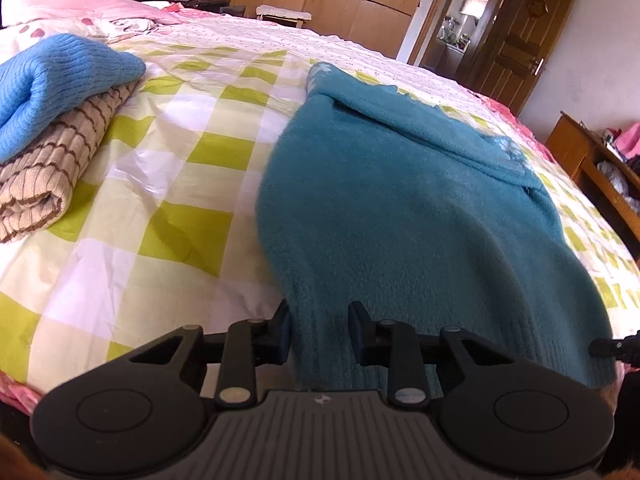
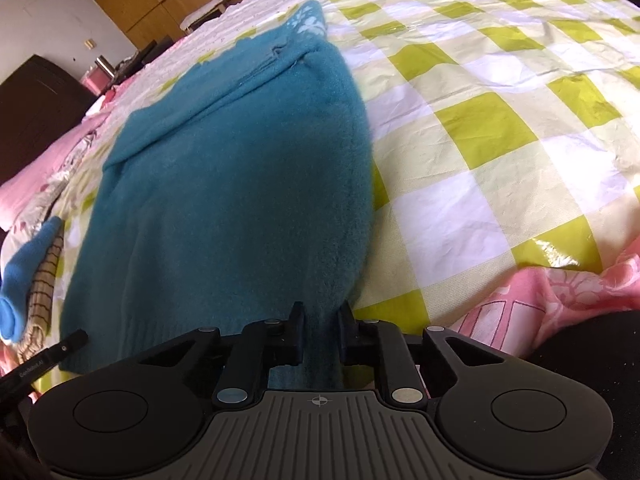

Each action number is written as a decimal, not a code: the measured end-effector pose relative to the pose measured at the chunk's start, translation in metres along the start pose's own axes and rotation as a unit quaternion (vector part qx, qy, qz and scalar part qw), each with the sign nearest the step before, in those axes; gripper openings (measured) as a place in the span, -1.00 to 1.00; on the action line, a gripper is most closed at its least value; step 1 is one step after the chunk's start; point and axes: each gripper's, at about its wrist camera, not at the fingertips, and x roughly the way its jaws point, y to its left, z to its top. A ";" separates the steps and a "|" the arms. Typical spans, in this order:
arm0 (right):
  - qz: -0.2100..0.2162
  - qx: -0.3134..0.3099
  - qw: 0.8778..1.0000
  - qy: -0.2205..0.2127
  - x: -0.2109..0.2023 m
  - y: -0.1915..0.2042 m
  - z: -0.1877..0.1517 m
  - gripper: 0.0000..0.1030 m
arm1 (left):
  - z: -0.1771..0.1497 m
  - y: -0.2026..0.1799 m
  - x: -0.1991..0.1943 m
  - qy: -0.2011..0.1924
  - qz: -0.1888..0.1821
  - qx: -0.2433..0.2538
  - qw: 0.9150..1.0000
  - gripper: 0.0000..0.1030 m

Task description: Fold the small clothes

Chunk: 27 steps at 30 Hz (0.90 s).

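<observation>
Fleece, teal and fuzzy: one sweater lies flat on the checked sheet. Its near hem is pinched at both corners, left gripper and right gripper each clamped on cloth. Far left, two folded knits are stacked.

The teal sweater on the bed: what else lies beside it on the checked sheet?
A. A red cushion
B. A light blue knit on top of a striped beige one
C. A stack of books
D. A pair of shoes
B: the left wrist view shows a folded light blue knit resting on a striped beige knit, apart from the teal sweater on the checked sheet.
</observation>
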 end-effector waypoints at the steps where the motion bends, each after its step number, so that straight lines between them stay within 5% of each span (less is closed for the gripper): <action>1: -0.002 -0.001 1.000 -0.001 0.001 0.001 -0.001 -0.68 | 0.000 0.001 0.000 0.001 -0.002 -0.004 1.000 -0.34; 11: -0.007 -0.013 1.000 0.002 0.010 0.006 0.002 -0.65 | 0.003 -0.004 0.009 0.015 0.005 0.019 1.000 -0.33; 13: 0.003 -0.004 1.000 0.001 0.007 0.003 0.002 -0.73 | 0.003 -0.004 0.006 0.011 0.006 0.016 1.000 -0.49; 27: 0.135 0.089 0.986 -0.047 -0.012 0.000 0.016 -0.77 | 0.026 0.009 -0.001 -0.012 -0.077 -0.061 0.995 -0.65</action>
